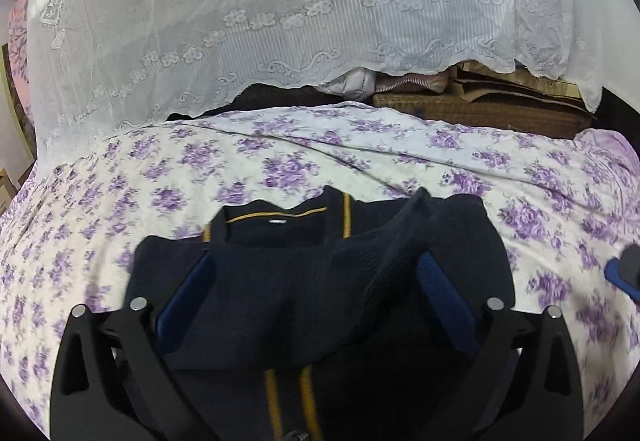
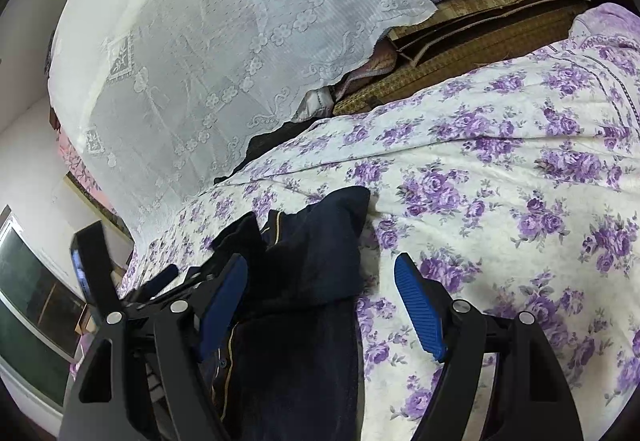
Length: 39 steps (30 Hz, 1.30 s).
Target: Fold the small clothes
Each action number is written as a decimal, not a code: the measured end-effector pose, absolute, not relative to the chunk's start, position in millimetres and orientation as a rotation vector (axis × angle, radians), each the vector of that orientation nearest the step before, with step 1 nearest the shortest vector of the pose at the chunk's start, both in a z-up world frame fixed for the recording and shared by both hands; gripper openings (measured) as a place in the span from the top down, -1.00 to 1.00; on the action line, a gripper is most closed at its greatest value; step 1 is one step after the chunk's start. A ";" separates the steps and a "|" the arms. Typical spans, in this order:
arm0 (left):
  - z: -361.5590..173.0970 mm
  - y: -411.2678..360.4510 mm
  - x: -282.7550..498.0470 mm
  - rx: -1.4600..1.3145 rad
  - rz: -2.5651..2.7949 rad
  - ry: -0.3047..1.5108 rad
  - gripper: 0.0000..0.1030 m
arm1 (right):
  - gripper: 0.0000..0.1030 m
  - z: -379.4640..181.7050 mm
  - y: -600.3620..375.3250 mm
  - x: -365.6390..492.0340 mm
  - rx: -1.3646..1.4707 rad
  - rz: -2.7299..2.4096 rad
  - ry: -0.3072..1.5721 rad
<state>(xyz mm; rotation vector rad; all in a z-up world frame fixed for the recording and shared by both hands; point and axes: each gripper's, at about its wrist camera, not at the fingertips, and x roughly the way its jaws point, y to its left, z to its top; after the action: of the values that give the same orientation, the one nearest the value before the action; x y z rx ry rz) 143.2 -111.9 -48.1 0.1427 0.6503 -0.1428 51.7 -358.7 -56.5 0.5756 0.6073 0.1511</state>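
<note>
A dark navy knit cardigan (image 1: 280,241) with mustard-yellow trim lies partly folded on the purple-flowered bed sheet (image 1: 280,165), one sleeve laid across its front. My left gripper (image 1: 316,257) hovers over it with its blue pads spread wide to either side, neither pad pressing on the fabric. In the right wrist view the cardigan (image 2: 320,233) runs up between the fingers, close to the left pad. My right gripper (image 2: 320,259) stands open over the garment's right edge. The left gripper (image 2: 92,273) shows at the far left there.
A white lace cloth (image 1: 240,21) hangs over the back of the bed. Under its hem lie a woven mat and flat cardboard (image 1: 480,109). The flowered sheet (image 2: 500,201) stretches wide to the right. A window (image 2: 32,301) is at the far left.
</note>
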 end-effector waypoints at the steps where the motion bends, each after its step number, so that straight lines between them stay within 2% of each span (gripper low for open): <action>1: -46.4 -103.1 139.4 0.145 -0.145 0.649 -0.91 | -0.49 -56.1 -357.2 51.9 0.569 0.156 0.608; 7: -42.6 -39.6 127.4 0.146 -0.078 0.636 -0.91 | -0.47 -58.0 -342.6 53.8 0.535 0.179 0.624; 10: -47.6 -2.9 135.6 0.126 0.019 0.660 -0.91 | -0.13 -59.0 -328.1 58.1 0.500 0.191 0.640; 11: -49.7 6.7 138.5 0.113 0.036 0.671 -0.91 | 0.11 -59.4 -321.6 61.4 0.490 0.196 0.648; 12: -51.2 14.2 141.2 0.101 0.047 0.680 -0.91 | 0.22 -59.7 -310.5 66.9 0.477 0.212 0.660; 18: -73.4 31.2 161.2 0.125 0.107 0.703 -0.91 | 0.24 -62.6 -249.0 108.7 0.380 0.270 0.713; 23: -125.4 48.8 196.7 0.161 0.171 0.855 -0.92 | 0.24 -99.3 -227.9 155.4 0.323 0.203 0.820; 26: -125.9 67.5 203.2 0.033 0.129 0.891 -0.92 | 0.48 -123.1 -240.2 166.0 0.334 0.204 0.847; 27: -123.6 69.8 203.1 0.023 0.137 0.890 -0.92 | 0.49 -120.7 -244.5 166.9 0.353 0.206 0.858; 30: -106.7 69.3 192.7 -0.037 0.098 0.835 -0.91 | 0.30 -108.3 -248.1 157.6 0.350 0.166 0.801; 34: -91.9 51.8 183.5 -0.009 0.038 0.759 -0.91 | 0.28 -95.5 -239.4 146.2 0.294 0.202 0.764; 39: -130.4 43.1 200.2 0.043 0.070 0.895 -0.92 | 0.24 -121.6 -232.0 150.1 0.217 0.181 0.830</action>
<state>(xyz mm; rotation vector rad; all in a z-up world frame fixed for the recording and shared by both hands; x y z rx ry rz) 200.2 43.1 -130.4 0.0426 0.8954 0.0705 150.1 -232.0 -121.6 0.2169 0.8295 0.1809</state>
